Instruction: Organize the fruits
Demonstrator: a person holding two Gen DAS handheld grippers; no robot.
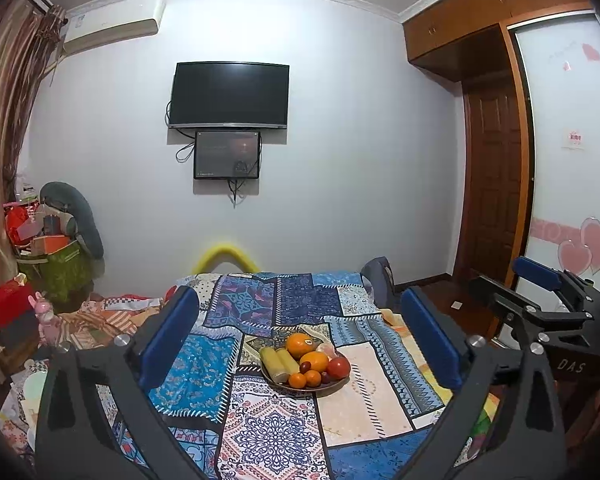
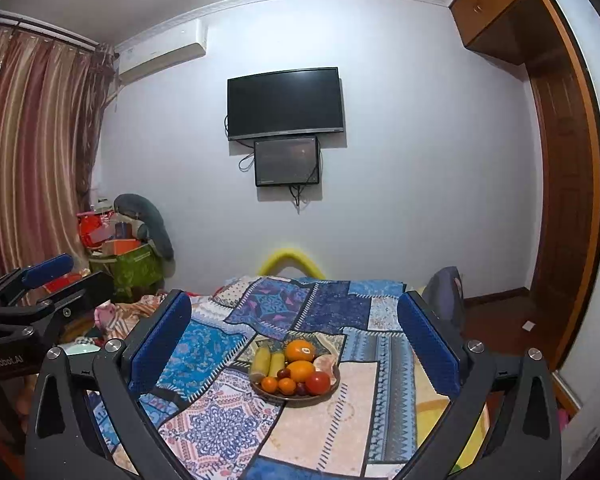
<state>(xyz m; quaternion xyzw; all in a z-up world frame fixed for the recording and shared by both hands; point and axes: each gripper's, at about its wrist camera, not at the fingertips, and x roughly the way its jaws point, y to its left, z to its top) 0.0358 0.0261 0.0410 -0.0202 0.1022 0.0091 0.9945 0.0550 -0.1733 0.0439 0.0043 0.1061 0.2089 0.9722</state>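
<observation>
A brown plate (image 1: 332, 387) of fruit sits on a patchwork cloth (image 1: 268, 432). It holds large oranges (image 1: 299, 345), two pale yellow pieces (image 1: 278, 364), small tangerines (image 1: 305, 378), a red tomato (image 1: 338, 368) and dark grapes. The plate also shows in the right wrist view (image 2: 300, 397). My left gripper (image 1: 300, 332) is open and empty, above and short of the plate. My right gripper (image 2: 296, 332) is open and empty, likewise short of the plate. Each gripper shows at the edge of the other's view, the right one (image 1: 540, 280) and the left one (image 2: 44, 276).
A TV (image 1: 230, 96) and a smaller screen hang on the far wall. Boxes and bags (image 1: 52, 256) are piled at the left by the curtain. A wooden wardrobe and door (image 1: 496, 200) stand at the right. A yellow foam tube (image 1: 224, 258) lies beyond the cloth.
</observation>
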